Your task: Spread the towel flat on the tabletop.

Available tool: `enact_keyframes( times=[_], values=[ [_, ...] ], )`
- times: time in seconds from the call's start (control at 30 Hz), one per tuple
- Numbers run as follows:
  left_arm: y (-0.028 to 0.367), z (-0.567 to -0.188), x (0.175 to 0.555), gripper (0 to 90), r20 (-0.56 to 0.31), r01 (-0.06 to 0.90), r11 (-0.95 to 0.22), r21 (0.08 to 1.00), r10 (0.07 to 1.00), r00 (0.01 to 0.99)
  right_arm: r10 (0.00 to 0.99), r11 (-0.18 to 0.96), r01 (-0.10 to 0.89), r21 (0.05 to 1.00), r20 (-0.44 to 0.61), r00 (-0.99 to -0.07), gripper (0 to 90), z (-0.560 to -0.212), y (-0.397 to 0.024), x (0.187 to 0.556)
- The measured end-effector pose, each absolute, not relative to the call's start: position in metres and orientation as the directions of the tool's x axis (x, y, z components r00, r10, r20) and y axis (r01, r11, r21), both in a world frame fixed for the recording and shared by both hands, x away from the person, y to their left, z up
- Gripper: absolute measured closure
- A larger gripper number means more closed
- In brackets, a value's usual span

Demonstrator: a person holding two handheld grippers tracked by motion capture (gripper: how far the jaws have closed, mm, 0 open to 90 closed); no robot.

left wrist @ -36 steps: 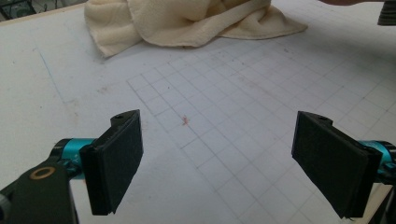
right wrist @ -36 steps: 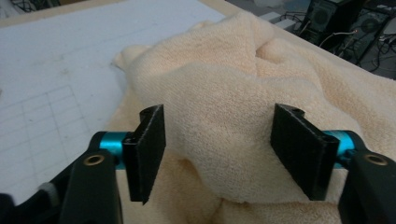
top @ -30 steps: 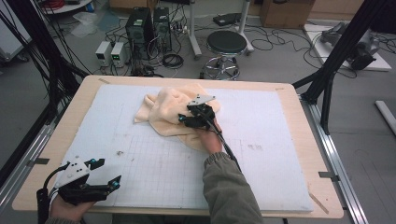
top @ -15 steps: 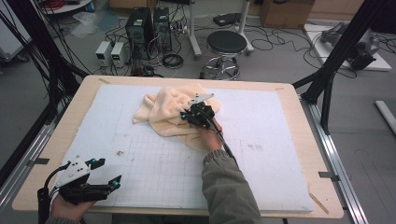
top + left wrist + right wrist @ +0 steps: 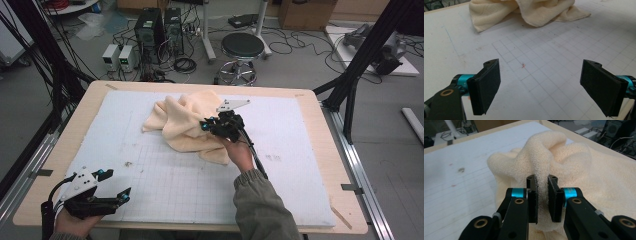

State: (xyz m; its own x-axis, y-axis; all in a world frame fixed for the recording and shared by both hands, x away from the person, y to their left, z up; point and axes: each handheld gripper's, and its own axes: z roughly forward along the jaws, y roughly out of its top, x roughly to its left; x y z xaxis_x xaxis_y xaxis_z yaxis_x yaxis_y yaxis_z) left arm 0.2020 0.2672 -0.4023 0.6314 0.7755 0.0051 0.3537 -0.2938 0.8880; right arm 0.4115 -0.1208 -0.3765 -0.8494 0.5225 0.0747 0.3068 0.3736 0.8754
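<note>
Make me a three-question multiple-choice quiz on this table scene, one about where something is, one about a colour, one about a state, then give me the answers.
1. Where does the towel lie on the white mat?
A. on the far half, near the middle
B. at the near left corner
C. hanging off the right edge

2. What colour is the towel?
A. dark blue
B. cream
C. red

3. How does the right claw stand?
A. wide open above the bare mat
B. shut on a fold of the towel
C. shut on nothing

Answers:
1. A, since the high view shows it bunched past the middle of the mat.
2. B, since it is pale cream in every view.
3. B, since the right gripper view shows a ridge of cloth pinched between its pads, while the left claw stands open over the grid.
</note>
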Motion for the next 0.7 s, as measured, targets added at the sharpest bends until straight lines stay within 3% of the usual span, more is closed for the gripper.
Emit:
enact_keyframes(
  times=[0.7],
  values=[
    [0.254, -0.396, 0.203, 17.4, 0.015, 0.318, -0.302, 0.899, 0.746, 0.666, 0.397, 0.376, 0.224, 0.899, 0.062, -0.916, 80.9, -0.314, -0.131, 0.323]
  ],
)
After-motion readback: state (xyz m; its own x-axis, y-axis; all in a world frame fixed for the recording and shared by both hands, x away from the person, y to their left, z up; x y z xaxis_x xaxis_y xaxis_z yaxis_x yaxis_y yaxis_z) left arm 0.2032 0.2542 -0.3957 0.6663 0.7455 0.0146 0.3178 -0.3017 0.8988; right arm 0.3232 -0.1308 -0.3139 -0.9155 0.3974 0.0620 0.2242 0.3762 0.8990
